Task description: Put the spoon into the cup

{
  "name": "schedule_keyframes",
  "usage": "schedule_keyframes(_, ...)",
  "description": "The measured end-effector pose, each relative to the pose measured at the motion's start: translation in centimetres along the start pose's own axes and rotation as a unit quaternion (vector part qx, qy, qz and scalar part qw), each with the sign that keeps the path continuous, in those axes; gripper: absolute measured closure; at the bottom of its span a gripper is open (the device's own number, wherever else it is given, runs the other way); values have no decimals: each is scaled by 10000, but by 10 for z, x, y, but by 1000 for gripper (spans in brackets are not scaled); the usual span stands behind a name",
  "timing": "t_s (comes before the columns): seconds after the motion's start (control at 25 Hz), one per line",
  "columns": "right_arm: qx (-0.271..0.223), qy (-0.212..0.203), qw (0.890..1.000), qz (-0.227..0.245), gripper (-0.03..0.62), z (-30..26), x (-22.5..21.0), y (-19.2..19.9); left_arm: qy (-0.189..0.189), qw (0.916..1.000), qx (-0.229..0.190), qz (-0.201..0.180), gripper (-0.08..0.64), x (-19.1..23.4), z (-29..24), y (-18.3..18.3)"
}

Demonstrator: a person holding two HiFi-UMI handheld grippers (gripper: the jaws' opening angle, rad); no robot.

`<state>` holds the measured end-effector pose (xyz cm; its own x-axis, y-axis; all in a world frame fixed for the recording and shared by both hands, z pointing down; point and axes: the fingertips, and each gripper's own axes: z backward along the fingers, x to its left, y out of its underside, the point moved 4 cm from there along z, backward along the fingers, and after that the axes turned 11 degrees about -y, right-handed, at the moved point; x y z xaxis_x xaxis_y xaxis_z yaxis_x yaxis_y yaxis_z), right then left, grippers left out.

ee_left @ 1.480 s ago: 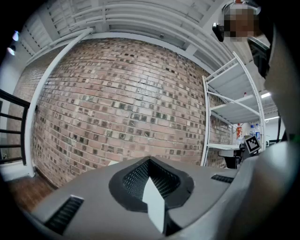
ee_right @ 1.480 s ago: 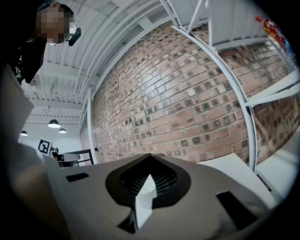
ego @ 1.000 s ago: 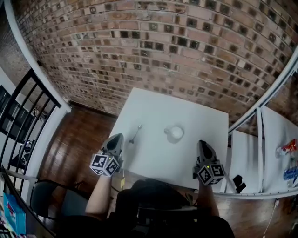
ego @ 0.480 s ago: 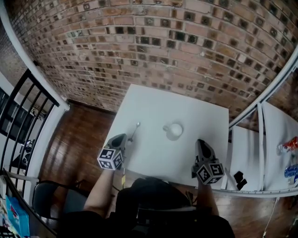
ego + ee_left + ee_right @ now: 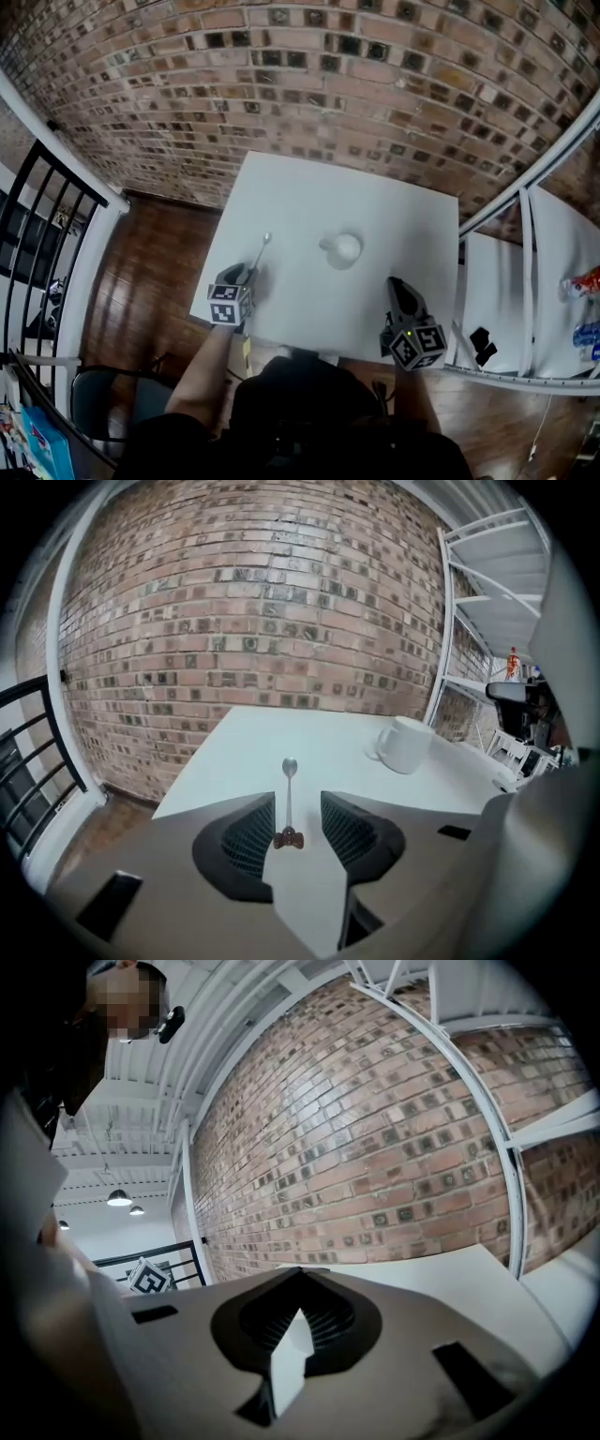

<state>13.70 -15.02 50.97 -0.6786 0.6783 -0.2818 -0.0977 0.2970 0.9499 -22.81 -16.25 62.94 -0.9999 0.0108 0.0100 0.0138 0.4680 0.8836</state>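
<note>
head view: white table [image 5: 403,220] mid-frame, brick wall above it
spoon: thin spoon [image 5: 261,251] flat on the table, left of centre, lying steeply up-frame with a slight lean right
cup: white cup [image 5: 343,248] upright, right of the spoon, apart from it, nothing seen inside
left gripper: left gripper [image 5: 247,277] at the table's lower left edge, tips just below the spoon's near end
right gripper: right gripper [image 5: 397,287] lower right, near the table's front edge, well apart from the spoon, nearer the cup
nearer hand: left, clearly

left gripper view: looks along the table top [image 5: 234,752]
jaws: apart and opening, pads not pressing anything
between jaws: brown-tipped handle end of the spoon [image 5: 288,794] sits in the gap, a bit closer to the left pad, touching neither that I can see
key relation: spoon's long axis runs straight up-frame from the jaw mouth, in line with the left gripper [image 5: 298,806]; bowl at the far end, handle end nearest
cup here: cup [image 5: 406,744] right of centre, beyond the spoon and off to its right
next move, judged: close on the handle end, lift, carry right to the cup; thin handle flat on the table could slip

right gripper view: brick wall, strip of table [image 5: 422,1269] at right
jaws: right gripper [image 5: 300,1277] has tips together, nothing between them
task things: neither spoon nor cup seen here
</note>
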Motion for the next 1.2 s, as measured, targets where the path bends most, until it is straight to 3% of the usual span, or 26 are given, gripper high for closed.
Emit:
schedule_keyframes(0.36, 190, 78, 9997, -101, 588, 10, -5, 13, -124, 9992, 379, -34, 367, 1, -27, 27)
schedule_keyframes(0.64, 235, 169, 9996, -78, 588, 18, -4, 14, 32, 9967, 795, -178, 367, -1, -38, 38)
schedule_keyframes(0.96, 154, 218, 9996, 26, 588, 19, -3, 5, -282, 9961, 785, -278, 430, 5, -42, 45)
schedule_keyframes(1.2, 25, 163, 9997, 153, 588, 14, -1, -7, -145, 9975, 695, -63, 431, 9, -32, 34)
